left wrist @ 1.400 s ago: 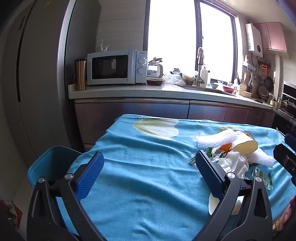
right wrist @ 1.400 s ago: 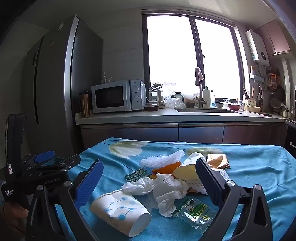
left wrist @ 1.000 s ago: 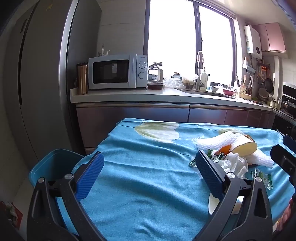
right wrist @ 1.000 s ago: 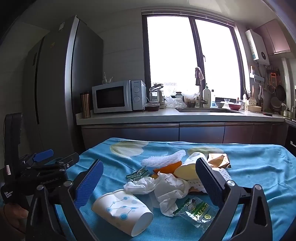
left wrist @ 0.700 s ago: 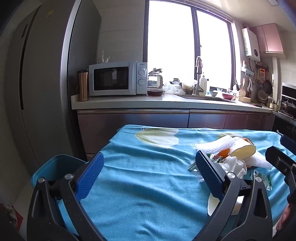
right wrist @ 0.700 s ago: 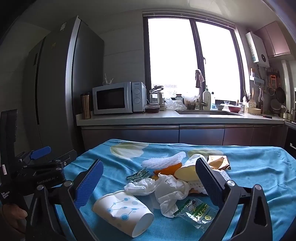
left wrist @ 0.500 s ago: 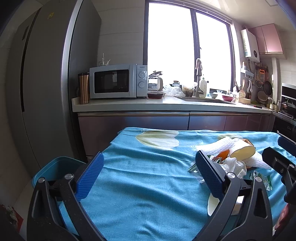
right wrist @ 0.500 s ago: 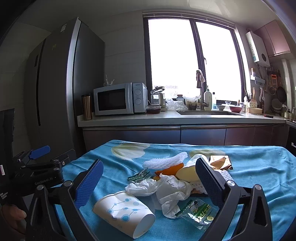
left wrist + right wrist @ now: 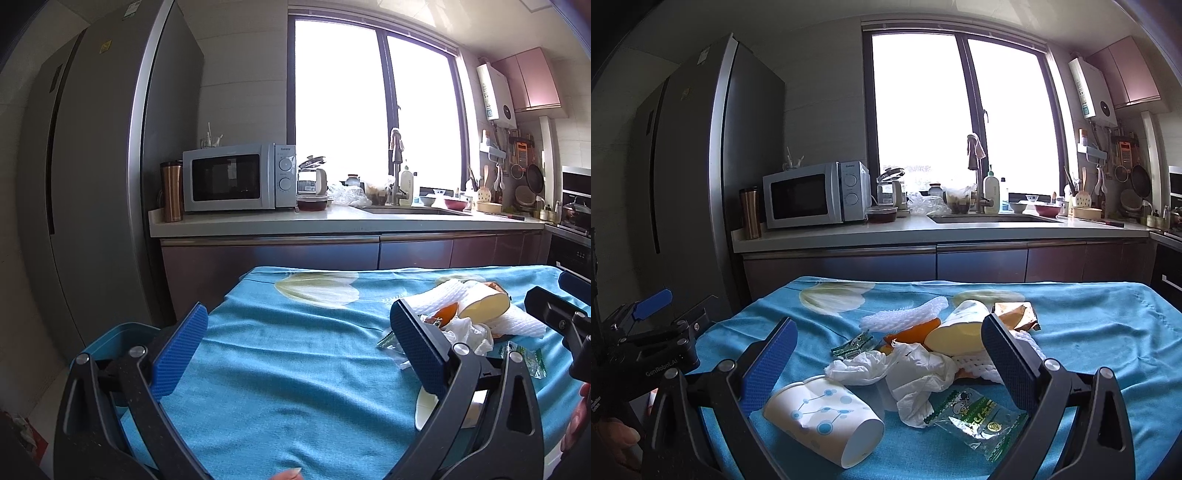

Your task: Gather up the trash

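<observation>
Together on the right half of the desk, which is draped in a blue floral cloth, the trash lies in a loose pile. Nearest the right wrist camera, a paper cup printed with blue dots lies on its side, mouth toward the viewer. Just beside it sits a crumpled white tissue, touching a clear green-printed snack wrapper. Behind the tissue lie a second tipped cup with a cream interior, an orange peel, white foam fruit netting, a small green wrapper and a brown foil packet.

Both sets of tongs hold nothing. The right tongs stand wide apart above the pile, their blue pads framing it. The left tongs are likewise spread wide, over the bare left part of the cloth, well apart from the trash. A teal bin sits below the desk's left edge. Beyond are a kitchen counter with a microwave, a sink under a bright window, and a tall grey refrigerator.
</observation>
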Motion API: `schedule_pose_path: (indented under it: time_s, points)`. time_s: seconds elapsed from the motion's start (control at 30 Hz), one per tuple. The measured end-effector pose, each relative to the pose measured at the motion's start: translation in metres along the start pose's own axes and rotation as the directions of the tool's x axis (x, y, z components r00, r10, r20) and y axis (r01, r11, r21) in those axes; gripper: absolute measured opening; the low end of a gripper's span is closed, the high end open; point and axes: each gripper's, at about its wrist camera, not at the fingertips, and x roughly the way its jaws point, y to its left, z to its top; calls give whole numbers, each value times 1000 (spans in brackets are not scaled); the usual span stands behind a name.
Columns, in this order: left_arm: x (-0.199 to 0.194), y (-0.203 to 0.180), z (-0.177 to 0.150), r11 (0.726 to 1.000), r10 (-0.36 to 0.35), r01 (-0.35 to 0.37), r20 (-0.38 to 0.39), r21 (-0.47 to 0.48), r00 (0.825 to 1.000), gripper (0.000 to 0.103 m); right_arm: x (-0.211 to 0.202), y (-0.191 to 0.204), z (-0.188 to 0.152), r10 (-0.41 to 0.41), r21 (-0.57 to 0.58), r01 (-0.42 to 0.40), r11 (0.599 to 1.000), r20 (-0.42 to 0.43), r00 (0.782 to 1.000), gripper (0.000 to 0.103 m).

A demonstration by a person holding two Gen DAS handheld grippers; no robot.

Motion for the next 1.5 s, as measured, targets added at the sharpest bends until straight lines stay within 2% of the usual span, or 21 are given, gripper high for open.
schedule_pose_path:
  time_s: [1.5]
  points:
    - [-4, 0, 2, 1000, 6, -6, 8, 4, 1000, 97, -1, -3, -1, -13, 8, 13, 1000, -13, 1000, 96]
